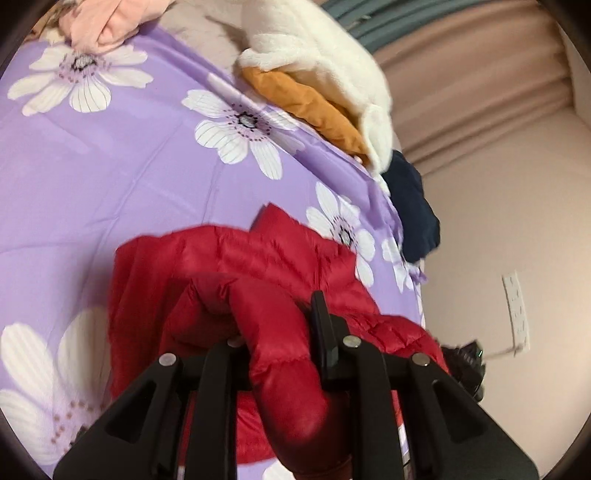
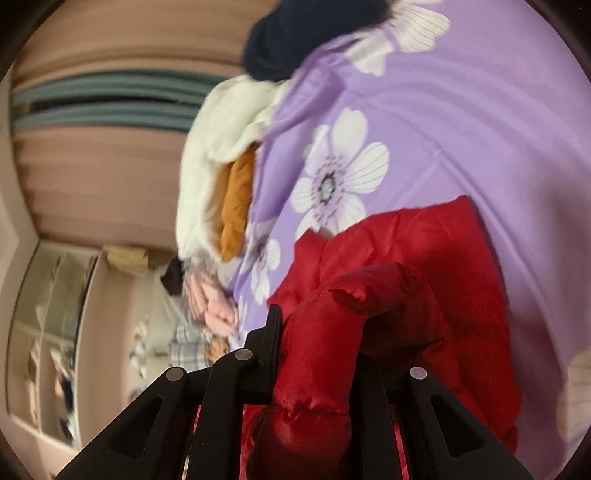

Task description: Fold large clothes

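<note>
Both grippers clamped on one red puffer jacket [image 1: 258,266] above purple floral bedsheet [image 1: 110,166].
Left gripper [image 1: 277,325]: jaws nearly closed, pinching a padded fold of jacket. Right gripper [image 2: 321,332]: jaws nearly closed, gripping another padded fold. Remainder of jacket draped on sheet below. Along bed edge: pink garment [image 1: 99,26], white fleece [image 1: 314,48] over mustard garment [image 1: 314,107], navy garment [image 1: 410,206]. Blurred throughout.

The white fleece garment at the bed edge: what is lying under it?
Under the white fleece garment an orange garment sticks out, resting on the purple flowered sheet. How far the orange one reaches beneath is covered.
</note>
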A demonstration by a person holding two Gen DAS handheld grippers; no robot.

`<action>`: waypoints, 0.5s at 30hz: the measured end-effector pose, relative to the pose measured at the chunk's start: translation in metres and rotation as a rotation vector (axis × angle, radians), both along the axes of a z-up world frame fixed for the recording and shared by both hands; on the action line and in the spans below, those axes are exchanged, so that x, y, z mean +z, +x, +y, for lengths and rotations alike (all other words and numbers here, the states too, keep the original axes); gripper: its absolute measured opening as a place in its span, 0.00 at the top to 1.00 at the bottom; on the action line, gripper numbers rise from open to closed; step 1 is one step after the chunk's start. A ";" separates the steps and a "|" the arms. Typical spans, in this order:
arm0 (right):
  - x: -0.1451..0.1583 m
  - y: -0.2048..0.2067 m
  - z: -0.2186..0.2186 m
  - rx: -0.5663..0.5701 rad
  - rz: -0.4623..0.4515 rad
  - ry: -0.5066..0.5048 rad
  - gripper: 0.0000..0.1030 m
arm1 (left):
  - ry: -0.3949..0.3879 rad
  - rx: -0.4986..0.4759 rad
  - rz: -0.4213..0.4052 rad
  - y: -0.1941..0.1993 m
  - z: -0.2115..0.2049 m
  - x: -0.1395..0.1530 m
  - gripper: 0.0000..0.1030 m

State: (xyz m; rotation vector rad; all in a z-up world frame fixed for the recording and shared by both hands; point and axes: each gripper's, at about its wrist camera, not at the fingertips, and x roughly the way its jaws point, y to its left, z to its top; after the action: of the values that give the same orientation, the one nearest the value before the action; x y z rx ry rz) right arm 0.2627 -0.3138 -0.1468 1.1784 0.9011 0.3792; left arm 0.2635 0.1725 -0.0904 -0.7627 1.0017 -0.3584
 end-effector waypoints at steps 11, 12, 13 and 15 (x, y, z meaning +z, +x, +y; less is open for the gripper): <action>-0.048 0.043 -0.011 -0.064 0.161 0.140 0.63 | -0.009 0.096 0.195 0.076 -0.002 -0.060 0.72; -0.048 0.044 -0.013 -0.065 0.157 0.171 0.54 | -0.026 0.109 0.209 0.078 0.001 -0.063 0.69; -0.048 0.045 -0.015 -0.067 0.150 0.192 0.45 | -0.047 0.121 0.221 0.080 0.004 -0.064 0.67; -0.042 0.046 -0.018 -0.081 0.132 0.215 0.39 | -0.079 0.133 0.224 0.082 0.008 -0.058 0.55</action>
State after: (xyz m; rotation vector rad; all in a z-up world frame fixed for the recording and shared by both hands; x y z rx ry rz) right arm 0.3085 -0.3318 -0.1886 1.4464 0.9401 0.3412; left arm 0.3458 0.1807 -0.1488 -0.9514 1.1449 -0.2008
